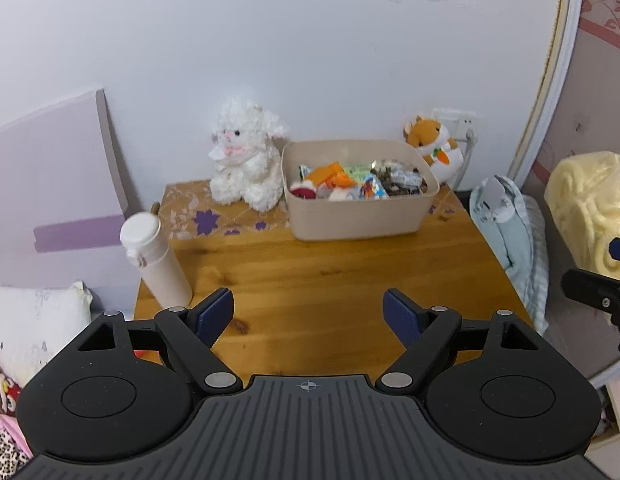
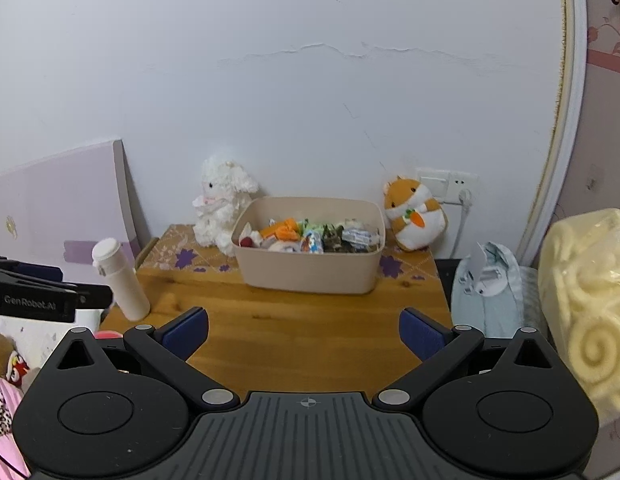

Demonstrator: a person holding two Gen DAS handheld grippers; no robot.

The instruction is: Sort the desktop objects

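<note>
A beige bin [image 1: 352, 218] [image 2: 310, 272] full of snack packets and small toys stands at the back of the wooden table [image 1: 330, 272] [image 2: 293, 320]. A white plush lamb [image 1: 245, 156] [image 2: 221, 204] sits left of the bin. An orange hamster plush [image 1: 434, 144] [image 2: 416, 216] sits to its right. A white bottle [image 1: 155, 256] [image 2: 119, 280] stands at the table's left edge. My left gripper [image 1: 308, 316] is open and empty above the table's near part. My right gripper [image 2: 303, 334] is also open and empty, farther back.
A lilac board [image 1: 49, 184] leans on the wall at left. Light blue cloth [image 1: 506, 232] and a cream bundle [image 2: 586, 300] lie right of the table. A wall socket [image 2: 450, 184] with a plugged cable is behind the hamster. Pillows and fabric lie at lower left.
</note>
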